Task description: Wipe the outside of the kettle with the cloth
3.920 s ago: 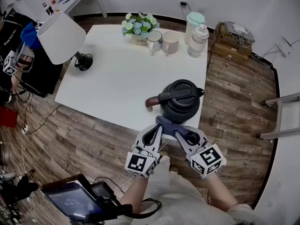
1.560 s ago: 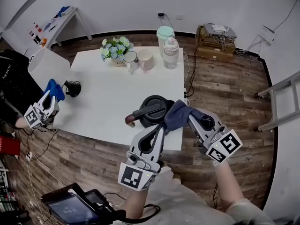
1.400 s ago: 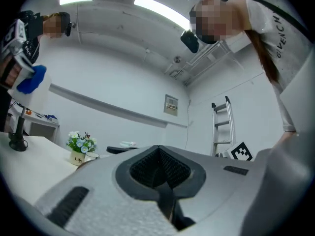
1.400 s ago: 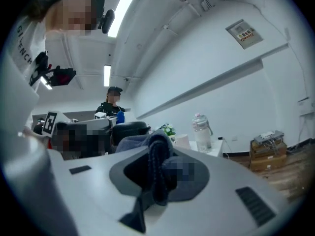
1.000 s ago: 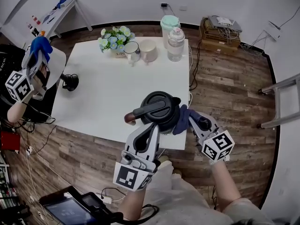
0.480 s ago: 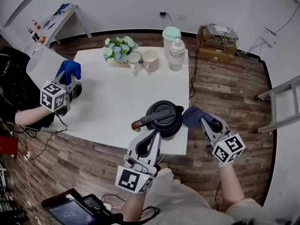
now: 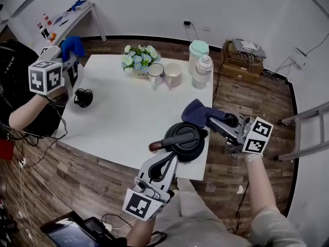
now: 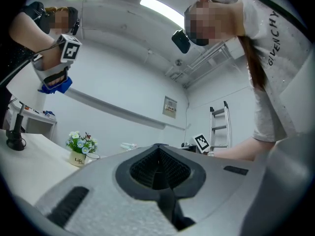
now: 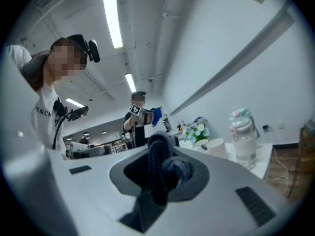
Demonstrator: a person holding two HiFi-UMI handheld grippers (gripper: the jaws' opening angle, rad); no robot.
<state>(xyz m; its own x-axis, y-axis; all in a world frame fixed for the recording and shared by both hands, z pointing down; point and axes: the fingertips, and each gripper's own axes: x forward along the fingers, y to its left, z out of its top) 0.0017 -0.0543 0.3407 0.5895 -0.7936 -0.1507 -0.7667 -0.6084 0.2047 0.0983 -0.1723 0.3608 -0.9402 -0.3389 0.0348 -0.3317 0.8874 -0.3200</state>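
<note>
A black kettle with a brown-tipped handle stands near the front edge of the white table. My right gripper is shut on a dark blue cloth, which hangs at the kettle's far right side, touching or just off its rim. In the right gripper view the cloth is bunched between the jaws of the gripper. My left gripper is shut with nothing in it, its tip against the kettle's near side. The left gripper view points upward; the gripper has closed jaws there.
At the table's far side stand a flower pot, two mugs, a clear bottle and a mint-lidded container. A black lamp base sits at left. Another person's gripper holds a blue cloth there.
My right gripper has carried the cloth from the kettle's right side up to its far right rim. The other person's gripper rose at the left. My left gripper stays by the kettle.
</note>
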